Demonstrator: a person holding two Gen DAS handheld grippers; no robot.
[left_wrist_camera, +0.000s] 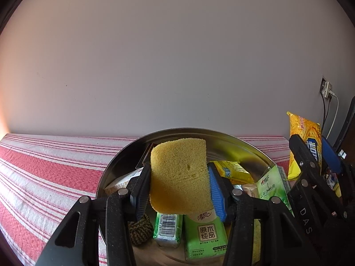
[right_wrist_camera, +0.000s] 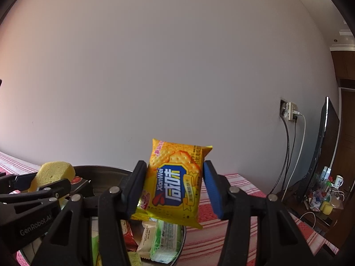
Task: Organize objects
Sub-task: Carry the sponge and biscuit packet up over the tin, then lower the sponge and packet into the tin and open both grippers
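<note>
Above the metal bowl (left_wrist_camera: 124,155) of packets, the left gripper (left_wrist_camera: 179,186) clamps a yellow sponge (left_wrist_camera: 179,175). From the right wrist, the right gripper (right_wrist_camera: 173,186) pinches a yellow cracker packet (right_wrist_camera: 175,181) above the striped cloth (right_wrist_camera: 244,190).

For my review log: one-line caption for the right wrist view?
Right gripper holds a yellow cracker packet above the metal bowl.

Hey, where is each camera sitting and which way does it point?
Left wrist: on the left claw, facing the wall over the metal basin; its fingers clamp a yellow sponge.
Right wrist: on the right claw, facing the same wall; its fingers clamp a cracker packet.
Shared: basin, sponge, packet, striped cloth, each other's claw.
</note>
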